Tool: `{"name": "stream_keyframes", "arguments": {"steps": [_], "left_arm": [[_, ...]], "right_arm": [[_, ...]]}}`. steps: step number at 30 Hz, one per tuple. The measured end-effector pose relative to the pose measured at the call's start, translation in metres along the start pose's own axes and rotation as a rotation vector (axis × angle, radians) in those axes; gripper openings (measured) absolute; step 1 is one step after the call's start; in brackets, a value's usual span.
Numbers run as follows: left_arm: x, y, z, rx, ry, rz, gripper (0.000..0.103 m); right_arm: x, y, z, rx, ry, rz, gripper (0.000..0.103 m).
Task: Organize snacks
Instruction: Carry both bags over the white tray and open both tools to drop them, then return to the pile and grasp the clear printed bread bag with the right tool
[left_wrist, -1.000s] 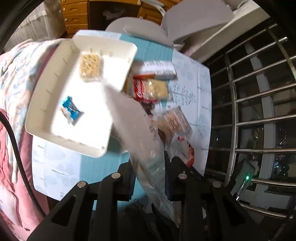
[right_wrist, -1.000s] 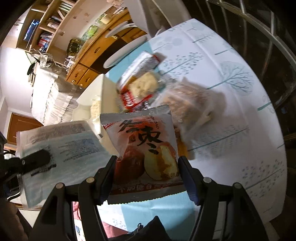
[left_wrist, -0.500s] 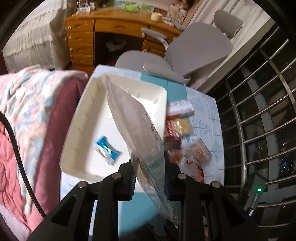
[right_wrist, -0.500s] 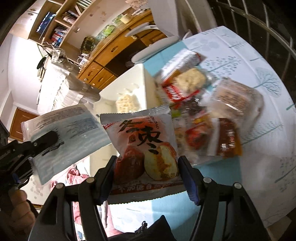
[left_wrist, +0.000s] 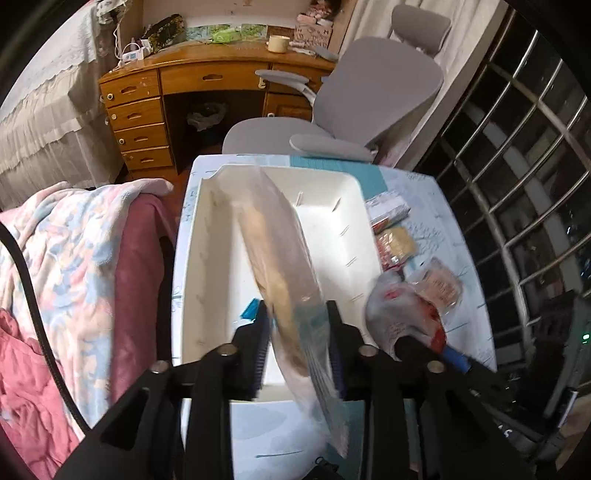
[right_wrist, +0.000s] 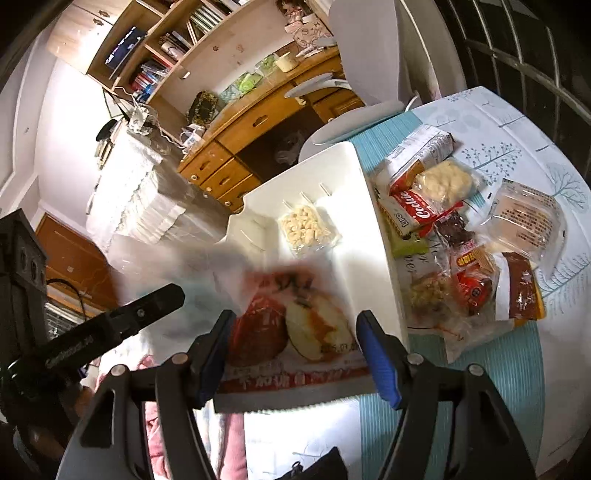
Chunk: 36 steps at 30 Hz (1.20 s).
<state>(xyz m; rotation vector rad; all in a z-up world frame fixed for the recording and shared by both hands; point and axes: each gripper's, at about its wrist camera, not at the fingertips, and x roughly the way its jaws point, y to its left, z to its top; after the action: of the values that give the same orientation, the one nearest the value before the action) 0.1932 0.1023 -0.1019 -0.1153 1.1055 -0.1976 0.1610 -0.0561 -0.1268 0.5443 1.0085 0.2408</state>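
Note:
A white tray (left_wrist: 207, 258) lies on the tree-print tablecloth. My left gripper (left_wrist: 297, 332) hangs over its near end, jaws opening. A long clear packet (left_wrist: 280, 266) stands blurred between the pads, slipping loose. A small blue packet (left_wrist: 250, 309) lies in the tray just beyond. My right gripper (right_wrist: 295, 350) is over the tray (right_wrist: 369, 236) too, jaws opening. The red packet with the fruit picture (right_wrist: 291, 325) is blurred between its pads, a gap at its right edge. A clear bag of pale nuts (right_wrist: 308, 229) rests farther in.
A pile of snack packets (right_wrist: 461, 258) lies on the table right of the tray, a red cookie pack (right_wrist: 424, 206) among them. A grey office chair (left_wrist: 369, 96) and a wooden desk (left_wrist: 207, 77) stand beyond. A pink blanket (left_wrist: 74, 258) lies left; window bars (left_wrist: 524, 184) run right.
Both grippers have swung from the snack pile to above the tray. Both sets of jaws have widened, and the clear packet and the red packet now blur loose between them.

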Motion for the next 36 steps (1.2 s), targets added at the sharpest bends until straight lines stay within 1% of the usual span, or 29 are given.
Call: {"name": "stream_keyframes", "arguments": {"steps": [1,2,3,6,11,18,25,32,36], "left_arm": [[-0.001,0.002,-0.001,0.010,-0.001,0.010,0.058],[-0.003,0.003,-0.001,0.014,-0.010,0.014,0.063],[-0.005,0.005,-0.002,0.016,-0.016,0.013,0.066],[-0.008,0.006,-0.004,0.036,-0.020,0.018,0.067],[-0.010,0.006,-0.009,0.039,-0.009,0.017,0.071],[-0.014,-0.010,-0.017,0.063,0.002,0.007,0.071],[-0.012,-0.038,-0.018,0.071,0.011,-0.009,0.072],[-0.004,-0.072,-0.016,0.060,0.020,-0.031,0.074],[0.005,-0.096,-0.017,0.050,0.035,-0.044,0.074]], "right_arm": [[0.001,0.001,-0.001,0.002,0.004,-0.004,0.076],[0.003,0.002,-0.003,0.007,0.006,-0.011,0.079],[0.004,0.002,-0.005,0.011,0.005,-0.015,0.080],[0.004,0.002,-0.007,0.021,0.005,-0.022,0.081],[-0.002,0.002,-0.009,0.019,-0.004,-0.032,0.081],[-0.015,-0.007,-0.011,0.004,-0.019,-0.054,0.081],[-0.035,-0.027,-0.005,-0.025,-0.039,-0.103,0.081],[-0.057,-0.051,0.005,-0.104,-0.047,-0.184,0.081],[-0.069,-0.064,0.011,-0.175,-0.049,-0.235,0.081]]}}
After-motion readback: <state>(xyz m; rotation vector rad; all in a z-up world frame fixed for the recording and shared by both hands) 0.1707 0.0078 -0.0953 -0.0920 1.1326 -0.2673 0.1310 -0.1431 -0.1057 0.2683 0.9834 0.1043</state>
